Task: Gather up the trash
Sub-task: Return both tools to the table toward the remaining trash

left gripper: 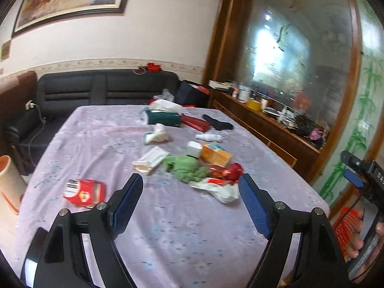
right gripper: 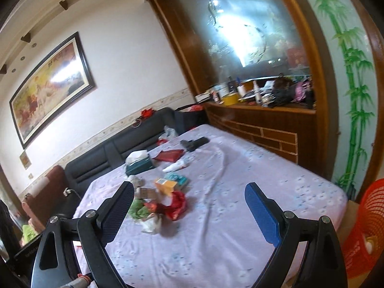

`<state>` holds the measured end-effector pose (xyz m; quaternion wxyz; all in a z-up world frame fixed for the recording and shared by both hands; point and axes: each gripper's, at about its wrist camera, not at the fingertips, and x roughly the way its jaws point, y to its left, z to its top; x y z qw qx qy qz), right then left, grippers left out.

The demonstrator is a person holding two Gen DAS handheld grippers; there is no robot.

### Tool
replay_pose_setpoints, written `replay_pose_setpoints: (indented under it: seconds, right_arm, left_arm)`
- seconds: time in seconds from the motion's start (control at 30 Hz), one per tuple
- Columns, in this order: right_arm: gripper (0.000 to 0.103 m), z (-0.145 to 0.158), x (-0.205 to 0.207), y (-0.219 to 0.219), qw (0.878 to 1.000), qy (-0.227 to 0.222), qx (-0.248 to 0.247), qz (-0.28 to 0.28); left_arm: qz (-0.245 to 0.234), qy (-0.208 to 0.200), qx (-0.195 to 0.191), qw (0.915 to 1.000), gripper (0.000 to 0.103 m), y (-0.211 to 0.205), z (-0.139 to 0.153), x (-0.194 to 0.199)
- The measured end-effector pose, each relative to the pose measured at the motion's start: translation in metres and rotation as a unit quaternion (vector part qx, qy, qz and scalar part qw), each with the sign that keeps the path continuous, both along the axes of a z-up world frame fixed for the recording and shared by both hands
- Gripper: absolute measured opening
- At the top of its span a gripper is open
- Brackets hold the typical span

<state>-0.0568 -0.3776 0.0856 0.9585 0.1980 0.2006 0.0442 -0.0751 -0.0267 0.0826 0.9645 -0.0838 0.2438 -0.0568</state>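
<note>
Trash lies scattered on a table with a lilac cloth (left gripper: 168, 228). In the left wrist view I see a crushed red packet (left gripper: 84, 192), a white carton (left gripper: 151, 159), a green cloth (left gripper: 187, 166), a red shiny wrapper (left gripper: 225, 170), an orange box (left gripper: 214, 154) and crumpled tissue (left gripper: 157, 136). My left gripper (left gripper: 190, 192) is open and empty above the near table, just short of the pile. My right gripper (right gripper: 189, 200) is open and empty over the table (right gripper: 240, 216), with the red wrapper (right gripper: 176, 204) and orange box (right gripper: 165, 184) ahead on the left.
A green tissue box (left gripper: 165, 117), a red case (left gripper: 195, 122), a black sock (left gripper: 218, 123) and a white tube (left gripper: 208, 137) lie farther back. A dark sofa (left gripper: 96, 88) stands behind. A wooden sideboard (left gripper: 264, 124) is right. An orange basket (right gripper: 367, 228) stands right; a cream bin (left gripper: 9, 182) left.
</note>
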Motion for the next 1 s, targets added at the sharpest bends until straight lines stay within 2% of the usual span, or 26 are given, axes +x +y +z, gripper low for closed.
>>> replay_pose_setpoints:
  seconds: [0.5, 0.77, 0.87, 1.0]
  right_arm:
    - [0.096, 0.001, 0.020, 0.044, 0.999, 0.006, -0.024, 0.046]
    - [0.096, -0.002, 0.031, 0.063, 0.997, 0.005, -0.027, 0.076]
    - [0.096, -0.002, 0.035, 0.069, 0.996, 0.002, -0.026, 0.091]
    - [0.096, -0.004, 0.042, 0.080, 0.993, 0.004, -0.029, 0.113]
  left_arm:
    - [0.063, 0.005, -0.018, 0.9978, 0.081, 0.058, 0.005, -0.009]
    - [0.103, 0.012, -0.007, 0.9945, 0.081, 0.081, 0.010, -0.008]
    - [0.106, 0.034, -0.012, 0.9937, 0.081, 0.087, 0.005, 0.002]
    - [0.108, 0.076, -0.041, 0.9904, 0.081, 0.099, -0.010, 0.017]
